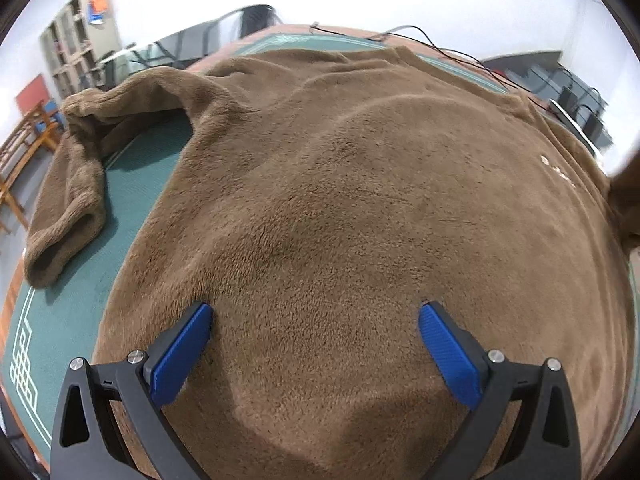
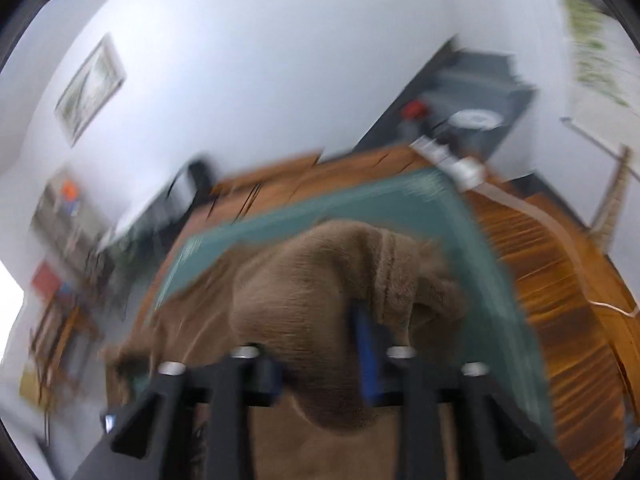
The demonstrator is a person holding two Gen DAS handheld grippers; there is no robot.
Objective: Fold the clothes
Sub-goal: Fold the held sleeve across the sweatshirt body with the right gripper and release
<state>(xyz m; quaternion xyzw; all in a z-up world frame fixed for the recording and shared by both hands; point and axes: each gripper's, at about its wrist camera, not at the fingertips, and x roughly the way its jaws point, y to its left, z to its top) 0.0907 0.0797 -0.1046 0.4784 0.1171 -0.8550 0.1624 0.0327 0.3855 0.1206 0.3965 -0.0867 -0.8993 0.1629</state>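
A brown fleece top (image 1: 340, 208) lay spread across the green mat (image 1: 72, 312), one sleeve (image 1: 68, 200) crumpled at the left. The left gripper (image 1: 316, 320) hovered wide apart over its body. In the blurred right view, the right gripper (image 2: 316, 360) was clamped on a bunched fold of fleece (image 2: 320, 288).

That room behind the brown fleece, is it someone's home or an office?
Probably an office or study room rather than a home. A shelf unit of cubbyholes stands by the far wall, a framed picture hangs on a white wall, and the brown fleece garment lies on a green mat on a wooden table.
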